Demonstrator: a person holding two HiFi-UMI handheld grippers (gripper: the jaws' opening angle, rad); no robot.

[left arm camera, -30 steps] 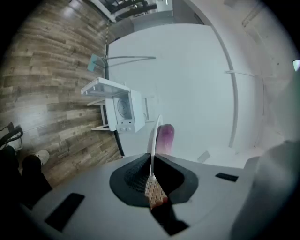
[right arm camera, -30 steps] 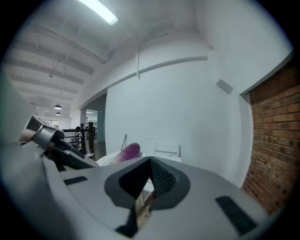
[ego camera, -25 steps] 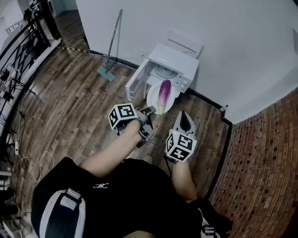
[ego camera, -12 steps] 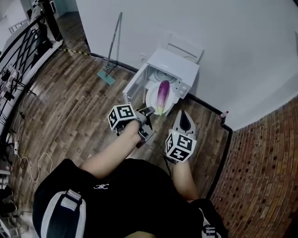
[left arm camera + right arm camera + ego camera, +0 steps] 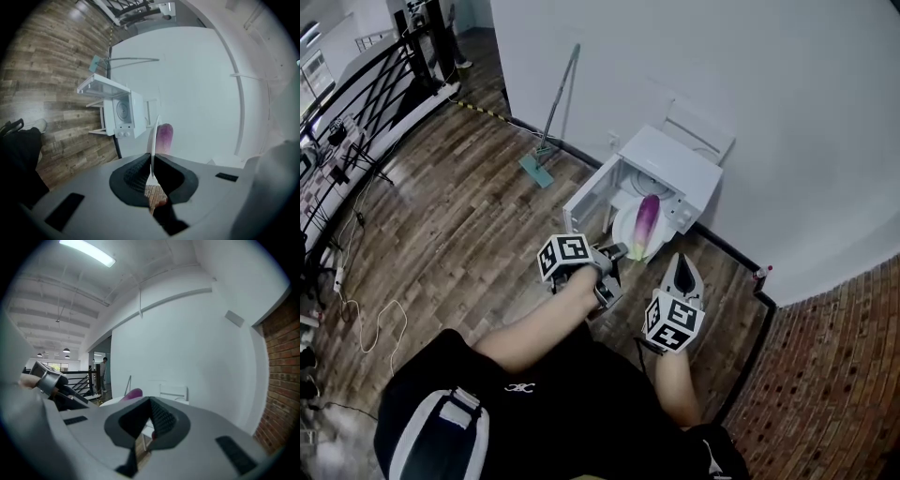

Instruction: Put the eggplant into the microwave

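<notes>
A purple eggplant (image 5: 645,221) with a pale green stem end lies on a white plate (image 5: 625,231). My left gripper (image 5: 614,253) is shut on the plate's near rim and holds it in the air just in front of the microwave. In the left gripper view the plate's rim (image 5: 152,133) runs edge-on between the pads, with the eggplant (image 5: 164,138) beyond. The white microwave (image 5: 670,167) stands on the floor against the wall with its door (image 5: 589,199) swung open to the left. My right gripper (image 5: 682,269) hangs to the right of the plate, shut and holding nothing.
A mop (image 5: 551,120) leans on the white wall left of the microwave. A white frame (image 5: 700,124) stands behind it. A black railing (image 5: 389,80) and loose cables (image 5: 364,319) lie far left. Brick paving (image 5: 830,375) starts at the right. A person (image 5: 105,372) stands far off.
The view has slid as the person moves. Both grippers have gone along a little, the plate and eggplant with the left one. The grip on the plate is the same.
</notes>
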